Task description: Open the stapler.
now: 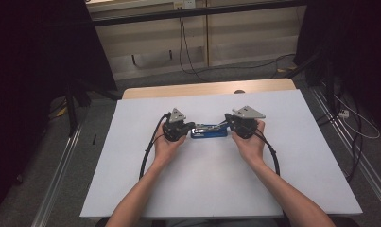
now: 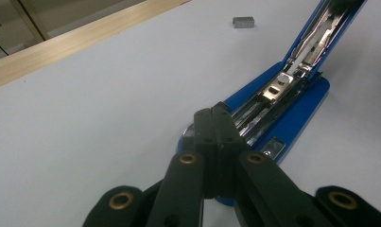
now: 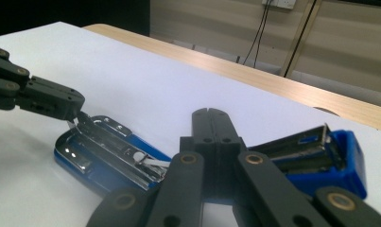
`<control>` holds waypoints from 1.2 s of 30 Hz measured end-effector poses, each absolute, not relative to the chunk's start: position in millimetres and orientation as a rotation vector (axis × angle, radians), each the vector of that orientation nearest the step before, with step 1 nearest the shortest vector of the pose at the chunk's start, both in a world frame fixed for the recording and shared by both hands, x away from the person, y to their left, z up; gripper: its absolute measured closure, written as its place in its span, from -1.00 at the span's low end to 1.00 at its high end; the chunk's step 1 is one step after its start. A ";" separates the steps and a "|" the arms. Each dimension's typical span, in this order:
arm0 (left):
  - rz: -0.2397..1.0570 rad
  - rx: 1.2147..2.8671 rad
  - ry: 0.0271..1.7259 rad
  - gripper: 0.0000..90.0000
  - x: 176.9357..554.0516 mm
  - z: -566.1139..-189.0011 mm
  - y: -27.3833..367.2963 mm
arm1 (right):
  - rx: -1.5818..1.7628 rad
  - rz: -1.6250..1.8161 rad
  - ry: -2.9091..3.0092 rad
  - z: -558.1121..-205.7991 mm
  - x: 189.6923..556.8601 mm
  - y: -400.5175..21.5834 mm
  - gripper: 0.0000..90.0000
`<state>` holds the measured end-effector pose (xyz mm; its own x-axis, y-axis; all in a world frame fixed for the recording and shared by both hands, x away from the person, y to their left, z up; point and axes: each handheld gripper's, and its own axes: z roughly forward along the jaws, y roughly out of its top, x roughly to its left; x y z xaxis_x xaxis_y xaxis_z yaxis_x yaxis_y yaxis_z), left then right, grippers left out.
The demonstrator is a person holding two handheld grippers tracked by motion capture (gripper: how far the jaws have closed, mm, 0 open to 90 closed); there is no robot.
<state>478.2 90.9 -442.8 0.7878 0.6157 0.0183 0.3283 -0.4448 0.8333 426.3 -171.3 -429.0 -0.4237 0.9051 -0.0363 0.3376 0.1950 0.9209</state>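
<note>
A blue stapler (image 1: pixel 209 131) lies opened up on the white table between my two grippers. My left gripper (image 1: pixel 193 126) is shut, and its closed tips (image 2: pixel 215 113) rest on the front end of the stapler's metal channel (image 2: pixel 254 111). The blue top arm (image 2: pixel 320 33) rises away to the upper right in the left gripper view. My right gripper (image 1: pixel 226 122) is shut too, with its tips (image 3: pixel 211 116) just in front of the lifted blue cover (image 3: pixel 342 156). The left gripper's jaws (image 3: pixel 46 97) touch the far end of the chrome magazine (image 3: pixel 112 142). Nothing sits between either pair of jaws.
A small grey block of staples (image 2: pixel 243 22) lies on the white tabletop (image 1: pixel 202 189) beyond the stapler. A wooden strip (image 1: pixel 207 89) runs along the table's far edge. Cables (image 1: pixel 145 156) trail from both grippers back over the table. Dark stands and floor cables surround the table.
</note>
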 end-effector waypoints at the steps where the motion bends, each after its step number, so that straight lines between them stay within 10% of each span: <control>1: 0.402 2.069 0.701 1.00 478.1 -442.7 90.9 | 1.152 1.212 1.876 -429.5 426.1 -172.4 1.00; 36: 0.401 2.059 0.707 1.00 477.7 -443.4 91.3 | 1.219 1.160 1.890 -440.9 417.6 -212.0 1.00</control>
<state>477.7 91.3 -443.4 0.7843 0.6202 0.0136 0.3302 -0.4360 0.8371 417.6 -212.0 -440.9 -0.3969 0.9175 -0.0270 0.3914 0.1958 0.8991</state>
